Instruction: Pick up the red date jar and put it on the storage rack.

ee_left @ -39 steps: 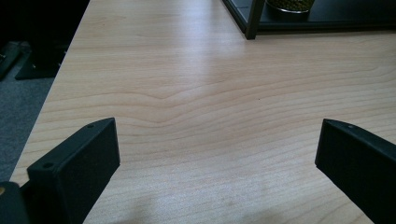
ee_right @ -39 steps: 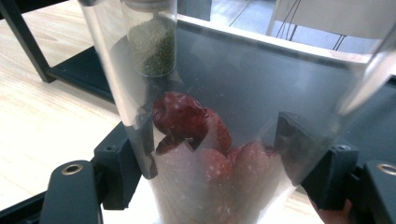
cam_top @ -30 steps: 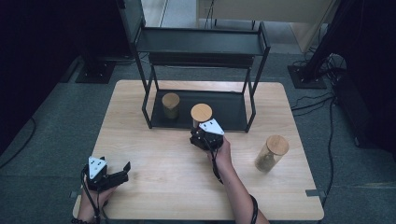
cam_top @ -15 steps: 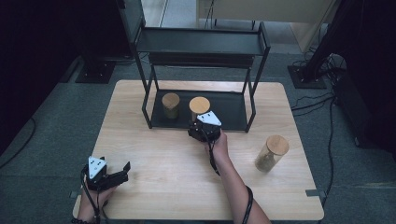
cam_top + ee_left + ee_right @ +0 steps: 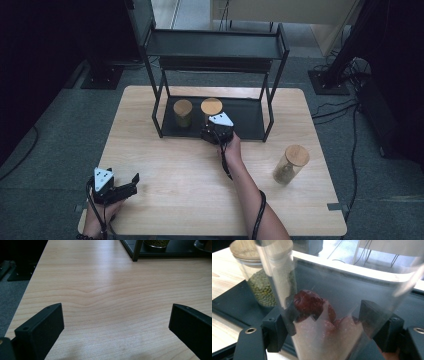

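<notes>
Jaws of the right gripper [image 5: 214, 131] clamp a clear glass jar [image 5: 211, 109] with a round wooden lid, at the black shelf [image 5: 250, 117]. Left gripper [image 5: 115, 322]: jaws wide apart over pale, grained table [image 5: 105, 290]. Right gripper view: red fruits [image 5: 312, 303] inside; neighbouring jar [image 5: 258, 285] holds green lentils.

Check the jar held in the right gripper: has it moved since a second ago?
Yes. The jar in the right gripper has moved away from the person, onto the rack's bottom shelf, beside the other jar.
</notes>
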Available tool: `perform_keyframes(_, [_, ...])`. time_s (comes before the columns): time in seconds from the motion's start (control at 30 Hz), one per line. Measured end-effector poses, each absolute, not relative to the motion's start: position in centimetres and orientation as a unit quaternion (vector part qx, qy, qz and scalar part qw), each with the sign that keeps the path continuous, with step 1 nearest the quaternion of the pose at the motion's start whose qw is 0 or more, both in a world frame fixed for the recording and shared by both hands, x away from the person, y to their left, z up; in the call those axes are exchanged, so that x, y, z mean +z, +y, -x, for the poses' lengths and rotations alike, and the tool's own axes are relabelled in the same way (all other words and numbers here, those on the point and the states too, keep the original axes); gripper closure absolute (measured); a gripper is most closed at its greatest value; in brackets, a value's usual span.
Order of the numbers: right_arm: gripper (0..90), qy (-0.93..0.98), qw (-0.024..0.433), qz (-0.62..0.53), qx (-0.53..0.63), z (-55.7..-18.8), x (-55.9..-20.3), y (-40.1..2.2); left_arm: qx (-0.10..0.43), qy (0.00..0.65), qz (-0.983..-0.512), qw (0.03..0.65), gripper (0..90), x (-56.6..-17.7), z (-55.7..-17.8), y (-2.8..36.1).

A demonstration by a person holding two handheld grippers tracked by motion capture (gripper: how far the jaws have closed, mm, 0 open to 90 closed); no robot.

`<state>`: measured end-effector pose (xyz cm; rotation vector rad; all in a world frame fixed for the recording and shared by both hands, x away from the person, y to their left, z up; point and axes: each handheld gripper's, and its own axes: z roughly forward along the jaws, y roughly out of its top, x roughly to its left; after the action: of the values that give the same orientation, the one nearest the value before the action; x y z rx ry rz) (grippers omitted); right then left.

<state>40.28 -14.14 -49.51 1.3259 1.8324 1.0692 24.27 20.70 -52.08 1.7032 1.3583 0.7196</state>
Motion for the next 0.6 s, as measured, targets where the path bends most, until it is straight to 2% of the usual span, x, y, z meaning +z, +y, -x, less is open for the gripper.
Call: perform_keyframes(0.6, [26.0,0.692,0.313,-0.512,0.4,-42.6,-50.1,-13.6,0.283,0.539,-0.678,0.413,0.1,-52.1,-24.3,20.7])
